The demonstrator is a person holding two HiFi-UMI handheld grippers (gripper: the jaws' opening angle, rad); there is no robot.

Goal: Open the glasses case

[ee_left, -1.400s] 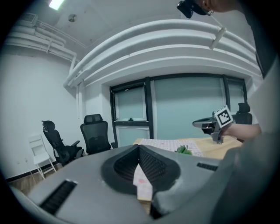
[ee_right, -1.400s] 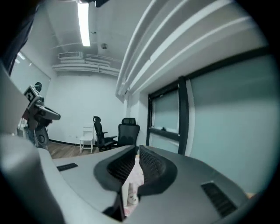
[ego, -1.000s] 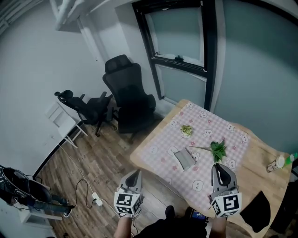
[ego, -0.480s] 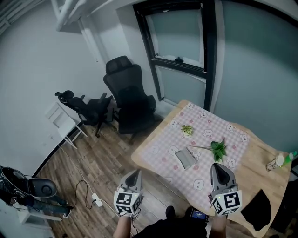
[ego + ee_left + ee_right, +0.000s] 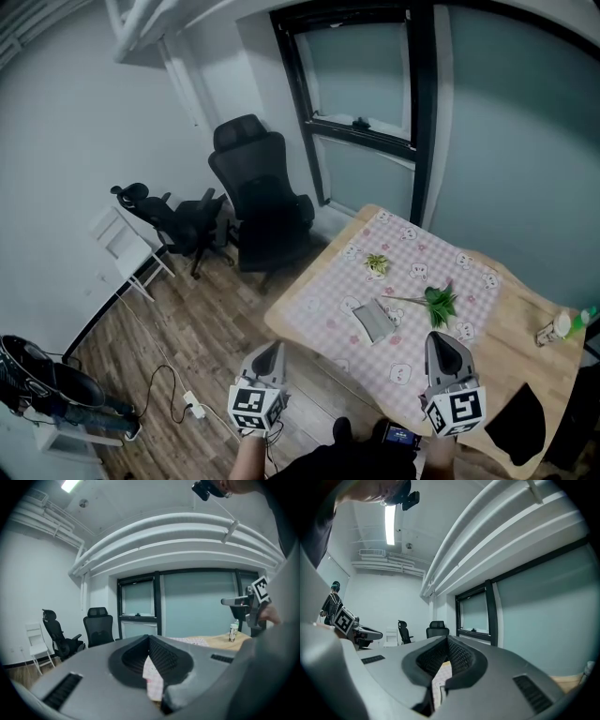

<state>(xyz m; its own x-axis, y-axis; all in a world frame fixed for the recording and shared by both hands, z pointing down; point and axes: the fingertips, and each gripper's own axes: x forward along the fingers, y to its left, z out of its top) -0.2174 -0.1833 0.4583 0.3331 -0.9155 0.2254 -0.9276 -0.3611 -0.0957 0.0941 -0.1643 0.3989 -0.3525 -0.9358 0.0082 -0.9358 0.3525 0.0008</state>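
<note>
A grey glasses case (image 5: 373, 320) lies closed on the pink checked cloth (image 5: 412, 272) of a wooden table. My right gripper (image 5: 441, 339) hovers just in front of the case's right side, apart from it, jaws shut with nothing between them. Off the table's left edge, above the floor, my left gripper (image 5: 272, 349) is held with its jaws shut and empty. In the left gripper view the jaws (image 5: 150, 641) meet, with a sliver of cloth behind them. The right gripper view shows its jaws (image 5: 446, 641) pressed together too.
A green leafy sprig (image 5: 436, 302) lies right of the case, and a small green tuft (image 5: 377, 262) sits behind it. A small bottle (image 5: 561, 326) and a black object (image 5: 520, 422) are at the table's right. Black office chairs (image 5: 262, 197) stand by the window.
Both grippers stay where they were, and the case lies unmoved on the cloth.
</note>
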